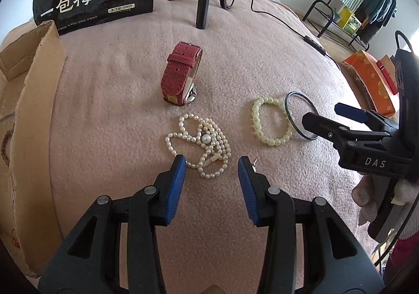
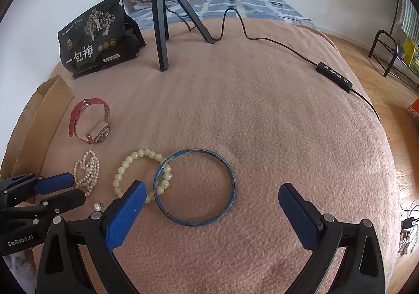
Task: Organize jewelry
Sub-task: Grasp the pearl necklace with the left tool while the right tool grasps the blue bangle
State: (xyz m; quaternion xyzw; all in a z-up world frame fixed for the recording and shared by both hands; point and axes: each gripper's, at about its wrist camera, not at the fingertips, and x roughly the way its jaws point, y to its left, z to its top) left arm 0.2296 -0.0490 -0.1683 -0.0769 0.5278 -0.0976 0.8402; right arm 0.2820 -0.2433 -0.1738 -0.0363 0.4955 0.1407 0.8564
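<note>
On the pink blanket [image 1: 235, 40] lie a red-strap watch [image 1: 182, 74], a heap of white pearl necklace [image 1: 201, 143], a pale green bead bracelet [image 1: 271, 121] and a blue bangle [image 2: 195, 186] that overlaps the bracelet. A small pearl earring [image 2: 98, 207] lies near the left gripper's fingers. My left gripper [image 1: 212, 165] is open and empty, just short of the pearl necklace. My right gripper [image 2: 209, 194] is open wide and empty, with the bangle between its fingers. The right gripper also shows in the left wrist view [image 1: 332, 116].
An open cardboard box [image 1: 28, 100] stands at the left edge of the bed. A black snack bag [image 2: 93, 36] and a black tripod [image 2: 161, 19] stand at the back. A cable with an inline switch [image 2: 334, 77] runs along the right side.
</note>
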